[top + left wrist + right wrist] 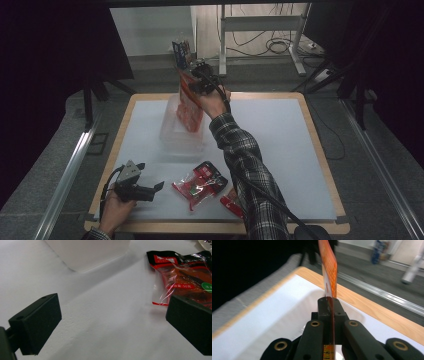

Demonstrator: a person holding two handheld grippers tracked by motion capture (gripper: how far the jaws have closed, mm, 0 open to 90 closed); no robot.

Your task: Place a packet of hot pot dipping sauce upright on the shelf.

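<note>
Orange and red plastic marks the snack packet [189,102] that the right gripper [198,86] pinches by its top edge, jaws pressed together on the thin film, as the right gripper view shows with the packet [329,267] standing edge-on between them. In the high view the packet hangs at about eleven o'clock from the table's centre, its lower part over or just inside the clear plastic box [181,131]; whether it touches the box floor I cannot tell. The step in hand looks like lowering this packet into the box, and doing it well means keeping the grip closed until the bottom edge is well within the walls, letting the packet go down straight rather than swinging, and only then parting the jaws so it does not tip over the rim. The left gripper [145,187] rests near seven o'clock on the white table [280,150] with its jaws spread wide and nothing between them, pointing toward a red packet [183,277] at its two o'clock. That packet [200,184] and another red packet [231,202] lie near six o'clock, apart from the box, likely next.
</note>
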